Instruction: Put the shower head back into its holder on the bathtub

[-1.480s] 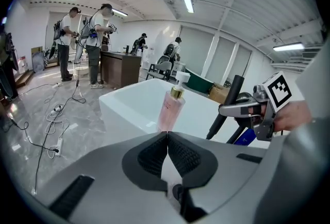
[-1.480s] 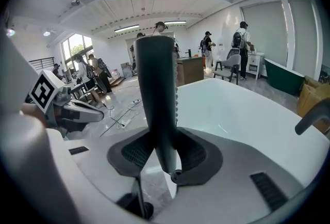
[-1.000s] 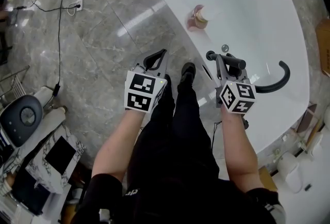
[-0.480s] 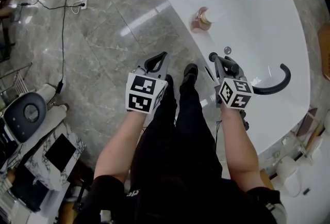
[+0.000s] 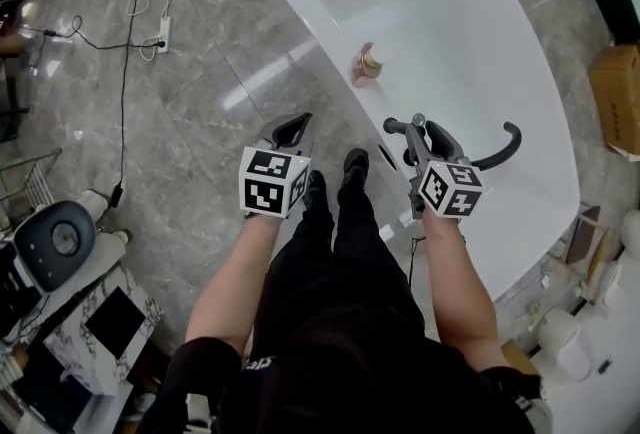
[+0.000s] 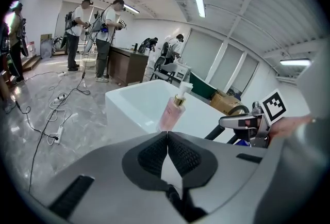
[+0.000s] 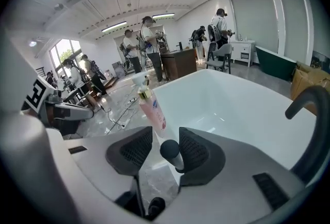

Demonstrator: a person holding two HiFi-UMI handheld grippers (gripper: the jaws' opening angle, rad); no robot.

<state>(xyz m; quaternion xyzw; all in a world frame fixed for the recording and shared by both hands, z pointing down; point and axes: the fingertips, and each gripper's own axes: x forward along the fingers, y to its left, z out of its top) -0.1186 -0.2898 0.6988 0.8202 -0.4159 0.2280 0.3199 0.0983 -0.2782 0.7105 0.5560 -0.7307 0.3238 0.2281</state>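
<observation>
The shower head's black handle (image 5: 398, 128) lies over the white bathtub's near rim (image 5: 310, 27). In the right gripper view its round black end (image 7: 170, 150) on a silver stem stands between the pads, close to the right-hand one, with a gap on the other side. My right gripper (image 5: 425, 134) (image 7: 165, 138) is opening around it. My left gripper (image 5: 292, 127) (image 6: 167, 138) hangs over the floor beside the tub, shut, with nothing in it.
A pink pump bottle (image 5: 367, 62) stands on the tub rim. A curved black faucet (image 5: 500, 150) arches over the tub at the right. Cables and a power strip (image 5: 160, 22) lie on the marble floor. A cardboard box (image 5: 615, 87) sits beyond the tub. People (image 6: 103, 37) stand far behind.
Both grippers have risen, and more of the tub shows. The right gripper's jaws have spread apart around the shower head's handle.
</observation>
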